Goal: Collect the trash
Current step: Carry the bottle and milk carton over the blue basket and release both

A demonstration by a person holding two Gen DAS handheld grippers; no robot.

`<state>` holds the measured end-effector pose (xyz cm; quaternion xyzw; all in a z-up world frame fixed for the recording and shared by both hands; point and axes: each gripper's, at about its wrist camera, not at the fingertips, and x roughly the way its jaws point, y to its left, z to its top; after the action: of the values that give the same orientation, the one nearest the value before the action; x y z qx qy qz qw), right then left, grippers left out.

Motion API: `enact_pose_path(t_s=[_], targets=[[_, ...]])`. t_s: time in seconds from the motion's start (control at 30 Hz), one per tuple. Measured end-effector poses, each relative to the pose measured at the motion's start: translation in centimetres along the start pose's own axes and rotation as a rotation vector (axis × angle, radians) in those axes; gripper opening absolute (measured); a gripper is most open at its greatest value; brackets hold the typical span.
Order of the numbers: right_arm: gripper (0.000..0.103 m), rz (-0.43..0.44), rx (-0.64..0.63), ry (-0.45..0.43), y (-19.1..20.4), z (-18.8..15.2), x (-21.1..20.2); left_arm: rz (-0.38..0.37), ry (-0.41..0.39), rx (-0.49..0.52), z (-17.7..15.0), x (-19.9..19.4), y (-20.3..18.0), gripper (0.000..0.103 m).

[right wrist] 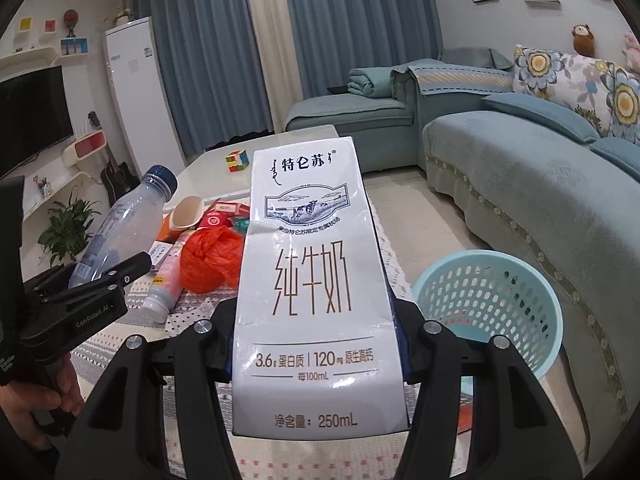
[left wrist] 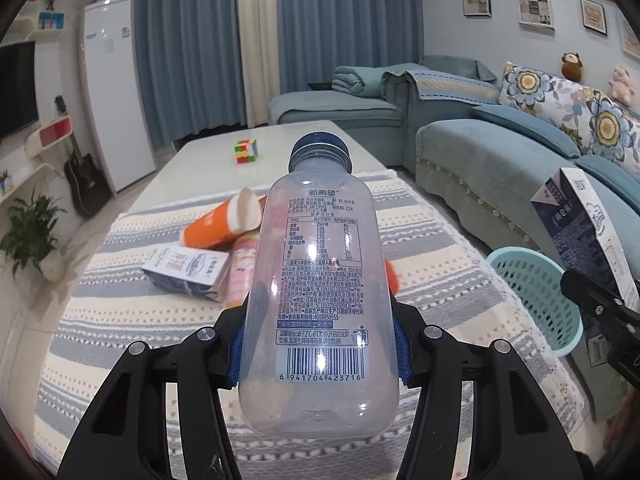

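My left gripper is shut on a clear, empty plastic bottle with a blue cap, held above the striped tablecloth. My right gripper is shut on a white 250 mL milk carton, raised beside the light blue trash basket on the floor at its right. Each view shows the other gripper at its edge: the carton at the right, the bottle at the left. On the cloth lie an orange cup, a small carton, a pink bottle and a red plastic bag.
A Rubik's cube sits on the bare far part of the white table. A blue sofa runs along the right, close behind the basket. A person's hand holds the left gripper's handle. Red packs lie behind the bag.
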<state>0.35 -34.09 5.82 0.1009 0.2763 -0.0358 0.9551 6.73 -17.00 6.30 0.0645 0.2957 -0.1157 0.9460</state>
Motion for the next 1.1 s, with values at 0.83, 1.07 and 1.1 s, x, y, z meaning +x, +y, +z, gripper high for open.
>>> enact_pose_path(t_s=[0.83, 1.07, 1.1], targets=[[0.052, -0.125, 0.027, 0.012, -11.8, -2.8, 1.9, -0.220, 0.029, 0.140, 0.4, 4.6, -13.6, 0.053], [0.052, -0.186, 0.105, 0.049, -15.8, -4.2, 3.4, -0.283, 0.028, 0.187, -0.3, 5.9, -18.4, 0.053], [0.052, -0.194, 0.107, 0.054, -16.2, -4.4, 3.7, -0.290, 0.034, 0.195, -0.5, 6.2, -18.9, 0.053]])
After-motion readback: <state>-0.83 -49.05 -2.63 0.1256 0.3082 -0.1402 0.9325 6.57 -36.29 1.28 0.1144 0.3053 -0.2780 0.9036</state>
